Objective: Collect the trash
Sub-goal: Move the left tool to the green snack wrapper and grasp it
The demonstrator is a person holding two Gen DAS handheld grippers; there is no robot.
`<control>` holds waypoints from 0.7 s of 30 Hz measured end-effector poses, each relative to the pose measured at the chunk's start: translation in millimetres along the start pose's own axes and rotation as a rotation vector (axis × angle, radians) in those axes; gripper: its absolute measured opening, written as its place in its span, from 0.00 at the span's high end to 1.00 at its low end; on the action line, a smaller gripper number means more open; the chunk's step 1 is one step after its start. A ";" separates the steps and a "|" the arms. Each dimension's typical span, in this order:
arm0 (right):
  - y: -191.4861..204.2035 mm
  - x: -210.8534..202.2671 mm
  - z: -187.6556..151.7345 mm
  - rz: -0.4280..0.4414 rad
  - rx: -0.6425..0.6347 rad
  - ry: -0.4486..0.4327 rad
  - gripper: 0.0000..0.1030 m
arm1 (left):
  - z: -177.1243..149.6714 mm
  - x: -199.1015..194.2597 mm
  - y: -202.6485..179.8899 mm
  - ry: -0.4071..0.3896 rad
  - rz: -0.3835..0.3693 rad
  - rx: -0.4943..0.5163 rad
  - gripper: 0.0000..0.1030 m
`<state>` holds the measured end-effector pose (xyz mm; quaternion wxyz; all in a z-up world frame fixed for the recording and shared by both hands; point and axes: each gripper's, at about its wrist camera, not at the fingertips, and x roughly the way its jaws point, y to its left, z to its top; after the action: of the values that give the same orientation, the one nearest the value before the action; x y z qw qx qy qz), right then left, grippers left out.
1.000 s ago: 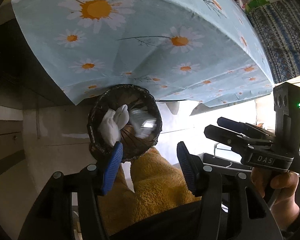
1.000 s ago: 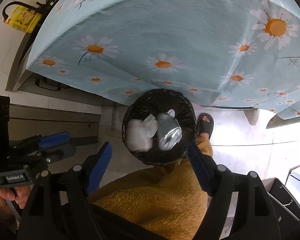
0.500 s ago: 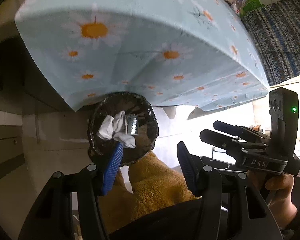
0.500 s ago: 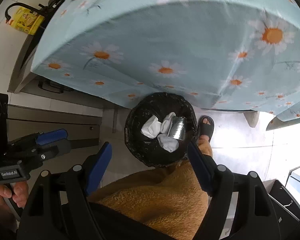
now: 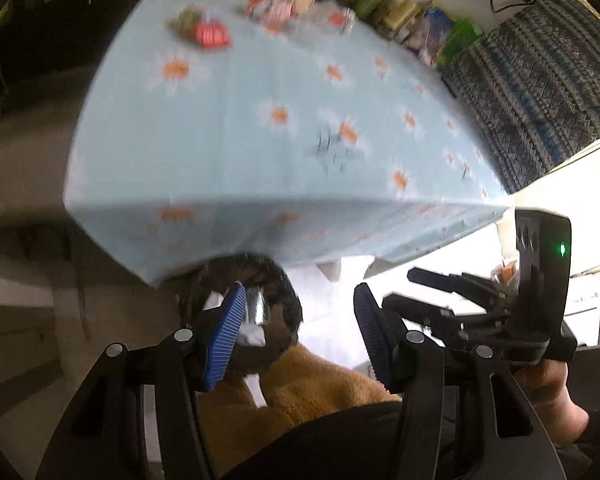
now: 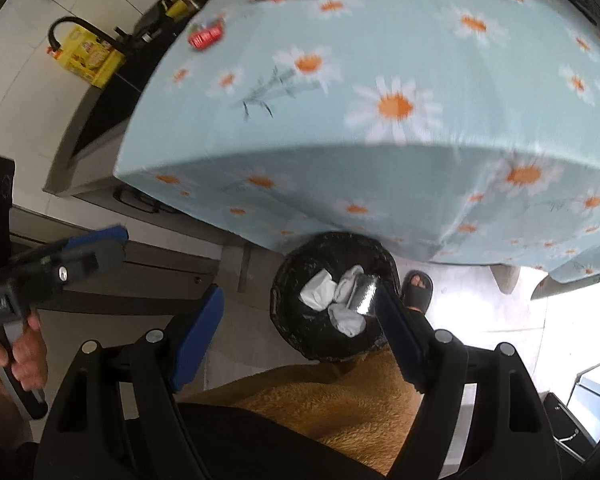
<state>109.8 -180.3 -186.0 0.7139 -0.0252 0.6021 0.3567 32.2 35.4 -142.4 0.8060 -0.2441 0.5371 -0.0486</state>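
Below the table (image 6: pixel 260 168) edge, both the left gripper (image 5: pixel 300 340) and right gripper (image 6: pixel 300 336) hang with jaws open, empty; the bin (image 6: pixel 292 332) already holds tissues (image 6: pixel 320 292) and foil (image 6: pixel 362 294), while a red wrapper (image 6: pixel 205 37) waits on the table beyond

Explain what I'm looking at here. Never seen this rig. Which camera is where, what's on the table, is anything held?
No robot arm: a person holds a two-finger gripper in each hand, each carrying a fisheye camera looking forward along its blue-padded fingers.

The left wrist view shows the left gripper at the bottom, with the right gripper off to the side. The right wrist view shows the right gripper's own fingers, with the left gripper at its left edge.

Both are open and hold nothing.

Below sits a black-lined trash bin on the floor, holding white tissues and a silvery wrapper. Behind it is a table with a daisy tablecloth; a red packet and blurred packaged goods lie at its far end.
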 end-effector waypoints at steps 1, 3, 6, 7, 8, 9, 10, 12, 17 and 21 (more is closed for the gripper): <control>0.4 -3.5 1.9 0.004 -0.006 -0.010 0.25 | 6.1 -4.7 -1.6 -0.018 0.002 0.001 0.47; 3.5 -14.9 8.0 0.008 -0.026 -0.036 0.25 | 18.2 -12.7 -4.3 -0.046 0.022 0.012 0.47; 9.2 -29.1 16.5 -0.004 -0.067 -0.080 0.25 | 33.5 -21.9 -9.8 -0.083 0.040 0.038 0.47; 10.6 -35.4 21.2 -0.024 -0.080 -0.103 0.25 | 39.2 -23.4 -10.5 -0.092 0.044 0.040 0.47; 11.1 -41.4 26.1 -0.030 -0.085 -0.124 0.25 | 45.0 -24.9 -10.1 -0.099 0.050 0.042 0.47; 11.7 -44.8 28.8 -0.028 -0.085 -0.135 0.25 | 52.4 -27.1 -11.4 -0.111 0.064 0.047 0.47; 10.7 -49.0 33.4 -0.025 -0.084 -0.146 0.25 | 58.0 -28.9 -12.8 -0.123 0.072 0.051 0.47; 7.9 -56.7 41.1 -0.028 -0.089 -0.171 0.23 | 69.6 -34.8 -11.5 -0.149 0.083 0.050 0.47; -2.4 -69.7 62.8 -0.025 -0.092 -0.213 0.22 | 99.1 -38.8 -5.4 -0.192 0.124 0.019 0.40; -9.2 -75.5 74.8 -0.013 -0.091 -0.233 0.22 | 125.1 -35.5 3.2 -0.221 0.145 -0.007 0.33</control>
<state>176.2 -188.5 -102.9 0.7795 -0.0199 0.4982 0.3792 128.0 92.9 -75.9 0.8609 -0.2113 0.4612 0.0387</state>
